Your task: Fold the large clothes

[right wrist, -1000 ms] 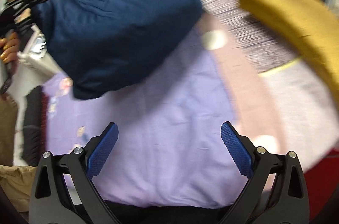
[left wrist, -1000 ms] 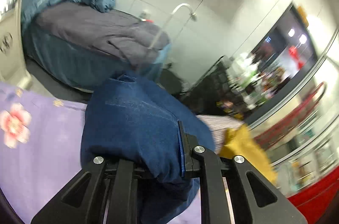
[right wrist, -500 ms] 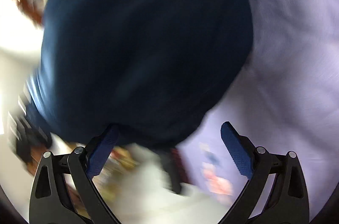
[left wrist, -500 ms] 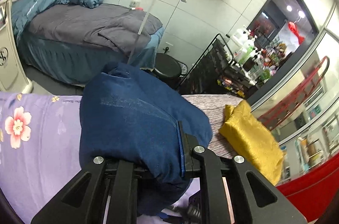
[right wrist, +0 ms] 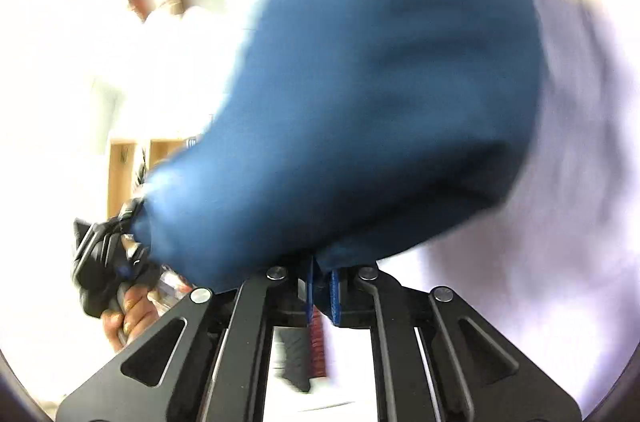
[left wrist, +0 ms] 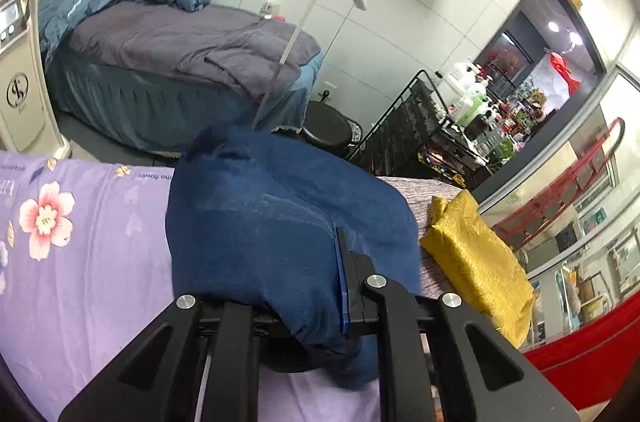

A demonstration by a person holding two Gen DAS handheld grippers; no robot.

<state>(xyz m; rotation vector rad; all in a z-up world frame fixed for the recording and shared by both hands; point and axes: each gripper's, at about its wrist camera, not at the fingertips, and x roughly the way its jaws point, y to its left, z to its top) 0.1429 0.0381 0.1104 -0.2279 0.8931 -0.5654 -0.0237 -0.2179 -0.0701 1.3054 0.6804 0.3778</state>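
Observation:
A dark blue garment (left wrist: 280,214) hangs bunched over a purple flowered sheet (left wrist: 80,282). My left gripper (left wrist: 320,274) is shut on one end of it; the cloth drapes over and hides its left finger. In the right wrist view the same blue garment (right wrist: 380,102) fills the frame, blurred. My right gripper (right wrist: 321,286) is closing, and its blue pads pinch the garment's lower edge between them. At the left of that view a hand (right wrist: 128,314) holds the left gripper (right wrist: 116,262) at the cloth's other end.
A folded yellow garment (left wrist: 476,262) lies on a grey patterned cloth (left wrist: 424,190) at the right. Beyond the sheet stand a bed with grey and blue covers (left wrist: 180,62), a black stool (left wrist: 324,126) and a wire rack of bottles (left wrist: 440,126). A red edge (left wrist: 580,354) runs along the right.
My right gripper swung in under the blue garment and went from wide open to pinched on its lower edge. The left gripper kept its grip and shifted a little.

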